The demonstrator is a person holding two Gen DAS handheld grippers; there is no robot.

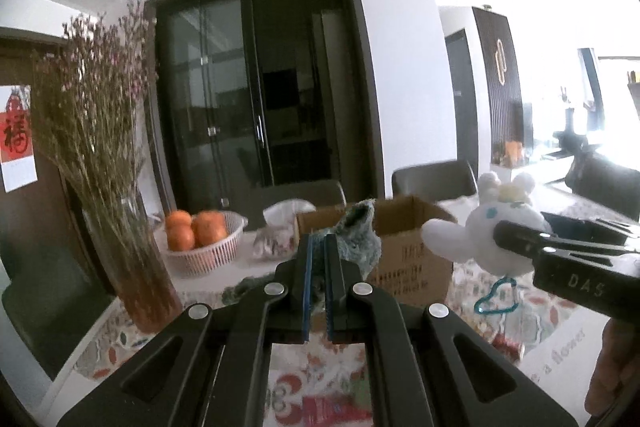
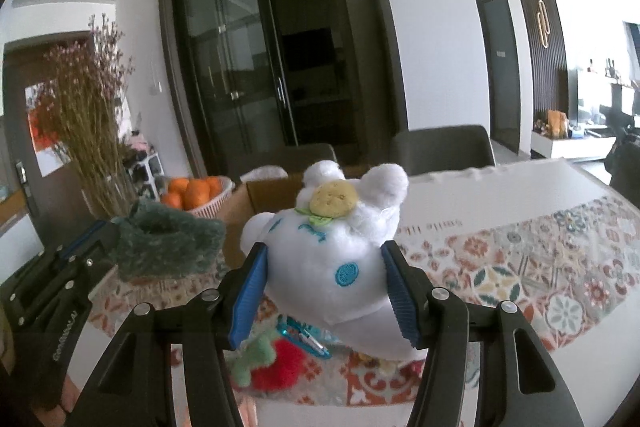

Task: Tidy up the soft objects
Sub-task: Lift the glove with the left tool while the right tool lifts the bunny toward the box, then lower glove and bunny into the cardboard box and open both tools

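The right gripper, seen from the left wrist, bears the raised letters "DAS" on its black body. A red poster on the wall at the far left carries the Chinese character 福. The tablecloth shows pale lettering near the table's right edge, partly readable as "a flower". The cardboard box has printed characters too blurred to read.

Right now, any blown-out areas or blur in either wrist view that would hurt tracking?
Left wrist view: the upper right wall is blown out by window glare, and the fluffy white plush toy in the right gripper looks soft. Right wrist view: exposure is more even, the plush is sharp, the red-and-green plush strawberry under it blurs. Both show strong fisheye bending and dark corner vignetting.
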